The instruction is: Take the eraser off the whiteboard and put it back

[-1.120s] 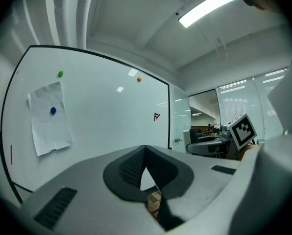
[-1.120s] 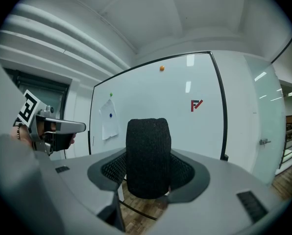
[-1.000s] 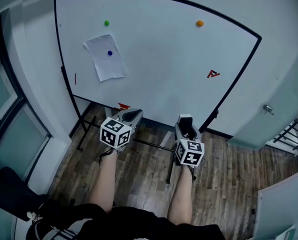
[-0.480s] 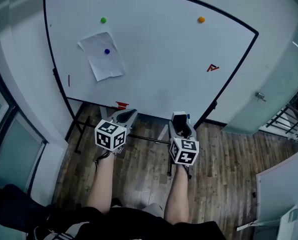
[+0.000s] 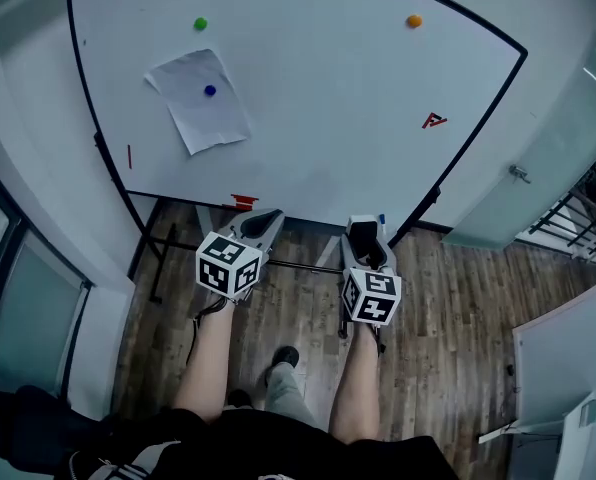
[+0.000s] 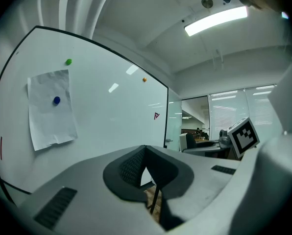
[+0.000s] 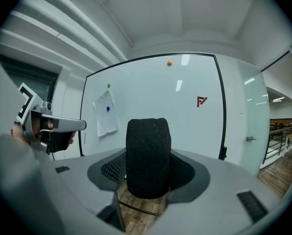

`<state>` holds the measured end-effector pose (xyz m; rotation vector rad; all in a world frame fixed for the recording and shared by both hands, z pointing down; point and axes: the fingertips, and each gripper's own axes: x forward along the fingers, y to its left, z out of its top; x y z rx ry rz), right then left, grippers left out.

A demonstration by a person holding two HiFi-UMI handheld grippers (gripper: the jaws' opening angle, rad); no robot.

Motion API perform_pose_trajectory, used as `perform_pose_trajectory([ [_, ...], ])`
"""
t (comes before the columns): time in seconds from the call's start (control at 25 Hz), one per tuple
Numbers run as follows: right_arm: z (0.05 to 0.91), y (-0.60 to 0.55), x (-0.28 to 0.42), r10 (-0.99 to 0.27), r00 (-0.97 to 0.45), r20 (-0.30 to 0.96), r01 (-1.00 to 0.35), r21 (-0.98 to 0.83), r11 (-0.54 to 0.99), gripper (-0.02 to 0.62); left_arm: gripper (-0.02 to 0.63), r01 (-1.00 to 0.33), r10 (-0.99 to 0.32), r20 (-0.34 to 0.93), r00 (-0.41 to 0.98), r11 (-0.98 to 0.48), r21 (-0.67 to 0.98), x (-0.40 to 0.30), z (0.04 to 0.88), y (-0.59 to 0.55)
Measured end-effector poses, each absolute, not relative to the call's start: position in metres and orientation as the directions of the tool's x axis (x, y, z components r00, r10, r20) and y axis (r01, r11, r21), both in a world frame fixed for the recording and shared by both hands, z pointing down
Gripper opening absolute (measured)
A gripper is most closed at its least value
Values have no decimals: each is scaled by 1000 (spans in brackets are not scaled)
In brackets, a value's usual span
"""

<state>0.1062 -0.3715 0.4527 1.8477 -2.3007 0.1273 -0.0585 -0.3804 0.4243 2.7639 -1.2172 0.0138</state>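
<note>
From the head view, we see a large white, black-framed whiteboard point(image 5: 328, 98) standing on a wood-plank floor point(image 5: 458, 308). A white sheet of paper point(image 5: 198, 100) hangs near its upper left corner under a small blue magnet point(image 5: 210, 90). Our left gripper point(image 5: 266, 226) and right gripper point(image 5: 366, 236) hover side by side in front of the board's lower edge. A dark, rounded felt eraser point(image 5: 367, 253) sits in the right one, off the board.

In the left gripper view, the jaws are clenched tip to tip with nothing between them, and the board fills the left of the picture.

In the right gripper view, the jaws are grasping the eraser, which stands upright between the dark pads with its knitted-looking black face towards the camera. The pads bear on both its flanks.

We judge the eraser light, with a soft, slightly yielding felt face over a stiffer body, so it needs only a modest squeeze. The hold belongs on the two long sides, as now. That leaves the back free to meet the board flat, where we expect it to cling.
</note>
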Motion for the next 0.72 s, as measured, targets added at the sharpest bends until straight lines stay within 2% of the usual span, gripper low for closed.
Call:
perform_pose_trajectory([
  [0.72, 438, -546, 172, -982, -127, 140, -990, 37, 133, 241, 17, -734, -732, 59, 679, -679, 31, 4, 396, -533],
])
